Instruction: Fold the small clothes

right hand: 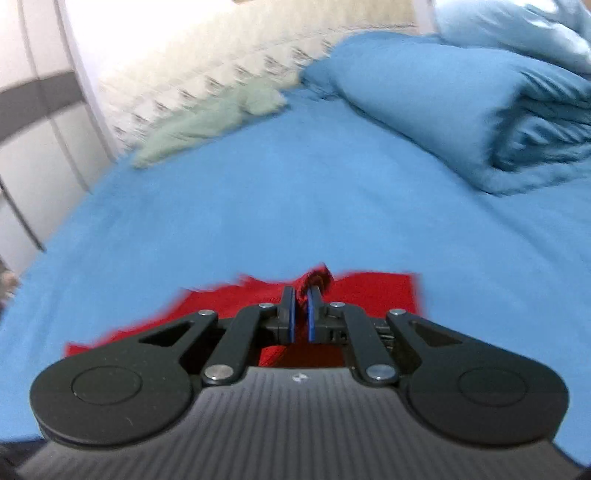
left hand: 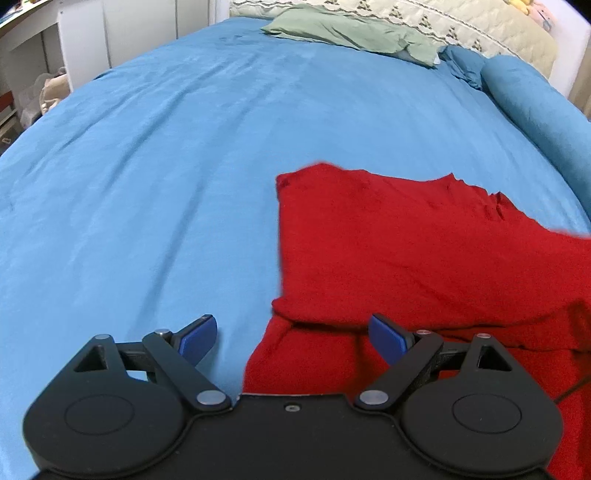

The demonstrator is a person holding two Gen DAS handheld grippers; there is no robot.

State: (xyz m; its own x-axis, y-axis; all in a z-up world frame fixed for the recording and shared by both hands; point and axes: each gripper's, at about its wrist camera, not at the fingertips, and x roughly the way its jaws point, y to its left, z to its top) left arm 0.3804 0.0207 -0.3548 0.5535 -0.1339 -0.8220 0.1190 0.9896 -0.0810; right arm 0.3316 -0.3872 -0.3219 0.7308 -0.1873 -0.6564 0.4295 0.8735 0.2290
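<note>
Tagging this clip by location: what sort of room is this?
Most likely a bedroom: a wide bed with a blue sheet, a green pillow at its head, and a folded blue duvet.

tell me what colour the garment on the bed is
Solid red garment, no pattern visible; clearest in the left wrist view.

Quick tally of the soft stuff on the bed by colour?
Red: 1, red garment, pinched by the right gripper
Green: 1, green pillow
Blue: 1, rolled blue duvet
Total: 3, on the blue sheet. Left gripper open.
</note>
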